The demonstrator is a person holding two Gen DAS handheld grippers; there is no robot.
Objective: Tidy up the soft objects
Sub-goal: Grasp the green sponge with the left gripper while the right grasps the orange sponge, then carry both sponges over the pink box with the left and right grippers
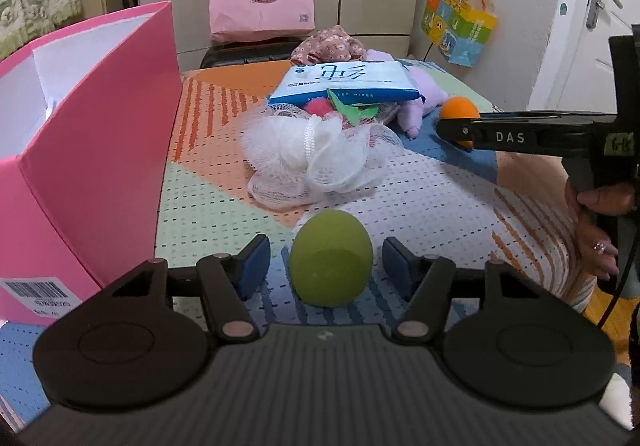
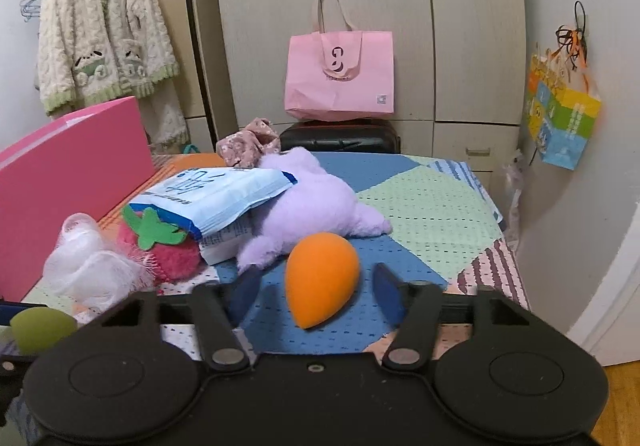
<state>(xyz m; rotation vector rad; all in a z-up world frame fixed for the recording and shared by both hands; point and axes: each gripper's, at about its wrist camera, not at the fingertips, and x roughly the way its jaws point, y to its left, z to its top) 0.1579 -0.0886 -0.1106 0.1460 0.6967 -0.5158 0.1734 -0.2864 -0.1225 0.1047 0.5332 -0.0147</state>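
A green egg-shaped sponge [image 1: 331, 258] rests on the patchwork bedspread [image 1: 420, 198] between the blue pads of my left gripper [image 1: 326, 264]. A narrow gap shows on each side, so the jaws are open around it. An orange egg-shaped sponge [image 2: 321, 278] lies between the pads of my right gripper [image 2: 316, 288], also with gaps on both sides. The left wrist view shows the right gripper [image 1: 456, 130] from the side, around the orange sponge [image 1: 460, 109], held by a hand [image 1: 600, 222].
An open pink box [image 1: 92, 150] stands at the left. Behind the sponges lie a white mesh bath puff [image 1: 316, 154], a red plush strawberry [image 2: 168, 250], a blue wipes pack [image 1: 344, 84], a purple plush toy [image 2: 312, 202] and a floral cloth [image 2: 250, 142]. A pink bag [image 2: 340, 78] stands behind the bed.
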